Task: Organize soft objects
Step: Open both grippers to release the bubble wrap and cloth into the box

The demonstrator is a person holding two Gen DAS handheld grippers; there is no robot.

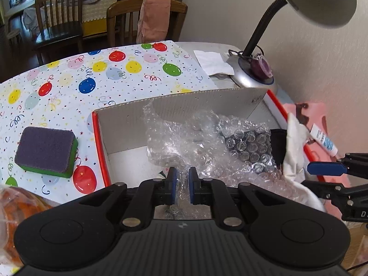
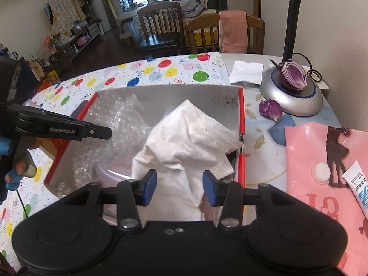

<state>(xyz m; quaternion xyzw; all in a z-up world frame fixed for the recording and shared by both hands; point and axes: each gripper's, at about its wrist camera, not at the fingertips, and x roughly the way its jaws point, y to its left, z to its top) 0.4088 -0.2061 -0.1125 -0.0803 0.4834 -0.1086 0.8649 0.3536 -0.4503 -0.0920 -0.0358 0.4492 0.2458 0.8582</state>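
Two soft things are in play here, both inside the cardboard box (image 1: 128, 126) with the red rim. The left gripper (image 1: 182, 184) has its blue pads pinched tight on a fold of bubble wrap (image 1: 184, 142), which billows up across the middle of the box, towards the far wall. Over on the right side of the box sits the white cloth (image 2: 184, 142), peaked like a little tent. The right gripper (image 2: 179, 187) stands spread around the cloth's near end, the pads apart from it on both sides, not pressing.

How will these handle? The wrap looks featherlight, springy and slick, so by my reckoning a pinch on a bunched fold, as now, beats grabbing a single skin that could slip or pop. The cloth looks limp and light; it should drape wherever it is let go, and the peak or a gathered crease seems the best place to grip.

Out on the balloon tablecloth (image 1: 69, 78), well left of the box, a purple-topped green sponge (image 1: 46, 151) waits untouched, squashy but firm enough to grip across its short sides.
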